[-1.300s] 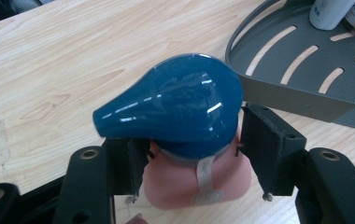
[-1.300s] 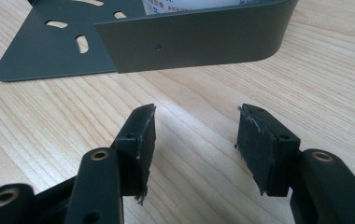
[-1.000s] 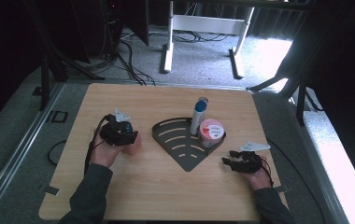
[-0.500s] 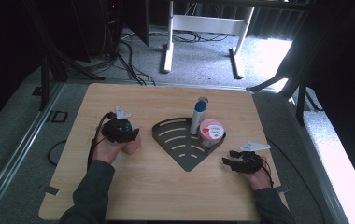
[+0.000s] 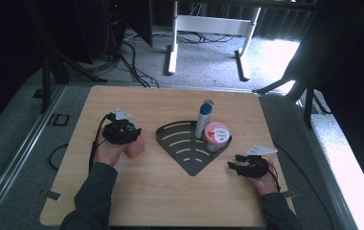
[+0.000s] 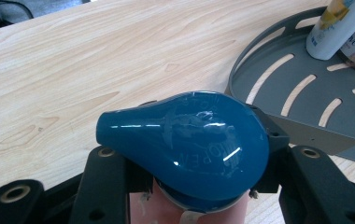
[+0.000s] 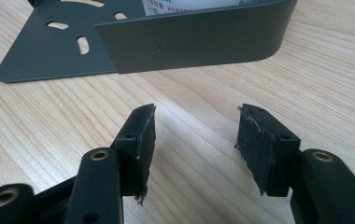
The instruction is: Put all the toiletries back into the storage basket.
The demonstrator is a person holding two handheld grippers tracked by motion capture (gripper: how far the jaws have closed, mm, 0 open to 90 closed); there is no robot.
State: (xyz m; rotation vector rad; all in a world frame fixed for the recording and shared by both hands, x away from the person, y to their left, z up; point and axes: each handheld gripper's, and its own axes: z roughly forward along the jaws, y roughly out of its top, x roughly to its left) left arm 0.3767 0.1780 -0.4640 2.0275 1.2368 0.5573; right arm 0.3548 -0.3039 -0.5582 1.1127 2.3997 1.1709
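Left gripper (image 5: 131,135), at the left of the pale wooden table (image 5: 170,201), has just been closing its jaws and now clamps the pink bottle with a glossy teal teardrop cap (image 6: 189,140), its pads pressed on either side below the cap; that bottle stands just left of the dark grey slotted fan-shaped metal tray (image 5: 182,153). Right gripper (image 7: 194,144) rests near the right edge of the table, jaws parted with nothing between them, just near of the tray's curved wall. Inside the tray's far right corner stand a white-and-blue cylindrical bottle (image 5: 203,119) and a pink-lidded round tub (image 5: 217,135), touching each other.
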